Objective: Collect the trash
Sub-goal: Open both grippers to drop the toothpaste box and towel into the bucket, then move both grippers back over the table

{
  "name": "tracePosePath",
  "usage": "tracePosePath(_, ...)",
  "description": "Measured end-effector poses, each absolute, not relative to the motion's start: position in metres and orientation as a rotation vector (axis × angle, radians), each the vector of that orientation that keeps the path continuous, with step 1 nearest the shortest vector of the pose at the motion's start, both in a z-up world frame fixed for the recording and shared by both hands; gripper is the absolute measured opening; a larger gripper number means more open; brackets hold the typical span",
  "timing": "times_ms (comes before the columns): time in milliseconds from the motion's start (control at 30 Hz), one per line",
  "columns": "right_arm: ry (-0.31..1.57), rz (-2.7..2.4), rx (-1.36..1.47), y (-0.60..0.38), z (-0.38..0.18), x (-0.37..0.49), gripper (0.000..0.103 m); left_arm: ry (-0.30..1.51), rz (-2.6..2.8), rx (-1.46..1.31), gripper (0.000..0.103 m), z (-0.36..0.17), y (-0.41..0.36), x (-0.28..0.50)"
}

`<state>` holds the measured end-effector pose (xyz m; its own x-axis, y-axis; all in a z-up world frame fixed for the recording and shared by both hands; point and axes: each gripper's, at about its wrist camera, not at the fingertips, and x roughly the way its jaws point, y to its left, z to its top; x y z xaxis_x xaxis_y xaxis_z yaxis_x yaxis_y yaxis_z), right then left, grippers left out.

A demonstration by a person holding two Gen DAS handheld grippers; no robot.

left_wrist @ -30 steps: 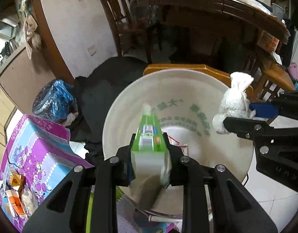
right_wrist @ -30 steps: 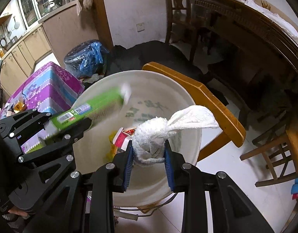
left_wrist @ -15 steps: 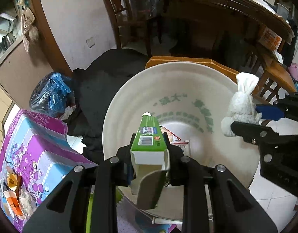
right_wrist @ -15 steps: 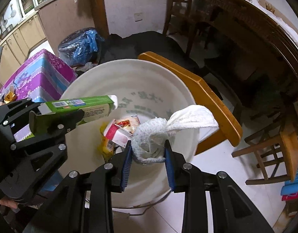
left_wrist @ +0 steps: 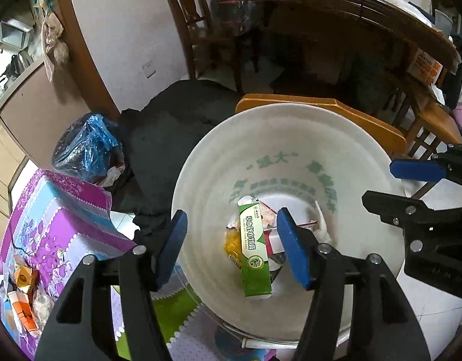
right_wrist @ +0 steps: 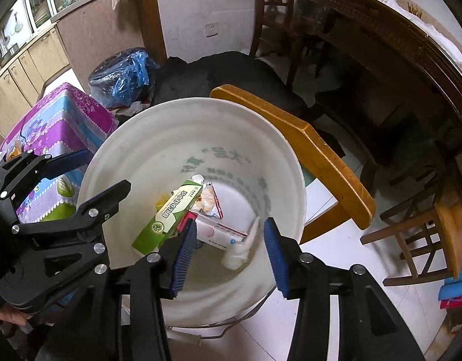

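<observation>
A white bucket [left_wrist: 200,162] stands below both grippers. My left gripper [left_wrist: 231,219] hangs over it with its jaws opening and nothing pressed between the pads. A green carton [left_wrist: 253,246] lies loose inside the bucket, tilted on other wrappers. My right gripper [right_wrist: 230,225] also has its jaws opening over the bucket [right_wrist: 140,138]. A white tissue wad [right_wrist: 238,252] is blurred below its pads, free of them, near the bucket's inner wall. The right wrist view shows the green carton [right_wrist: 167,216] and the left gripper [right_wrist: 107,170]; the left wrist view shows the right gripper [left_wrist: 381,183].
A wooden chair back [right_wrist: 306,150] curves behind the bucket. A table with a purple cloth [left_wrist: 56,216] stands to the left with small litter on it. A blue plastic bag [left_wrist: 83,150] and dark cloth [left_wrist: 170,120] lie on the floor. A dark dining table [right_wrist: 381,30] is beyond.
Both grippers went from shut to open. The green carton dropped from the left gripper into the bucket, and the white tissue wad left the right gripper and fell inside.
</observation>
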<state>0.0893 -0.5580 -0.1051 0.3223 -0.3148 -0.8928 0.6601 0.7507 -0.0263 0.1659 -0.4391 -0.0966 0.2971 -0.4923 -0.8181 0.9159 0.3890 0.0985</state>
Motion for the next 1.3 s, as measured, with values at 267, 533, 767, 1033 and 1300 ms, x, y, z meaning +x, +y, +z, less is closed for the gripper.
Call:
tracePosePath(267, 1.06, -0.654, 0.374, -0.551, -0.107, 0.088, 0.047, 0.797, -0.996, 0.6, 0.064, -0.094, -0.42, 0.171)
tracePosePath(533, 1.042, -0.61, 0.392, -0.53, -0.112, 0.1, 0.048, 0.827, -0.946, 0.545, 0.065, -0.094, -0.386, 0.188)
tracePosePath(767, 1.031, -0.571, 0.387, -0.506, -0.109, 0.111, 0.047, 0.797, -0.931, 0.532, 0.065, -0.089, -0.366, 0.179)
tracePosePath(1033, 1.015, -0.498, 0.379, -0.473, -0.108, 0.126, 0.048, 0.766, -0.826, 0.473, 0.067, -0.077, -0.308, 0.194)
tracePosePath(1300, 1.014, -0.387, 0.373, -0.428, -0.114, 0.159, 0.048, 0.81, -0.706, 0.409, 0.067, -0.083, -0.236, 0.226)
